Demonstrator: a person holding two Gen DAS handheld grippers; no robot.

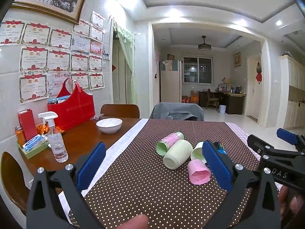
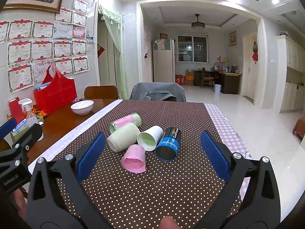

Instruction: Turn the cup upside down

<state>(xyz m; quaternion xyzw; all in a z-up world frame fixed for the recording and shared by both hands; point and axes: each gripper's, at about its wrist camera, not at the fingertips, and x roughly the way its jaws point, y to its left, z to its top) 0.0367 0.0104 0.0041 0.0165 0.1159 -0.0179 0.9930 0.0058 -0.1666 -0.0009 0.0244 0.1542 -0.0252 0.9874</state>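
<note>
Several cups lie on their sides in a cluster on the brown dotted cloth [image 2: 152, 181]. A pale green cup [image 1: 177, 154] [image 2: 124, 139] lies in the middle. A pink paper cup [image 1: 198, 172] [image 2: 134, 159] lies nearest me. A white cup [image 1: 197, 151] [image 2: 149, 138], a dark blue-labelled cup [image 2: 168, 144] and a pink-and-green cup [image 1: 169, 142] [image 2: 126, 123] lie around them. My left gripper [image 1: 154, 166] is open and empty, just short of the cluster. My right gripper [image 2: 152, 153] is open and empty, its jaws wide on either side of the cluster.
A white bowl [image 1: 109, 125] stands on the wooden table [image 1: 80, 141] at the left. A spray bottle [image 1: 55, 137], a red bag [image 1: 73, 107] and boxes stand by the wall. Chairs [image 2: 158, 92] stand at the far edge. The right gripper's body [image 1: 276, 156] shows at the left view's right side.
</note>
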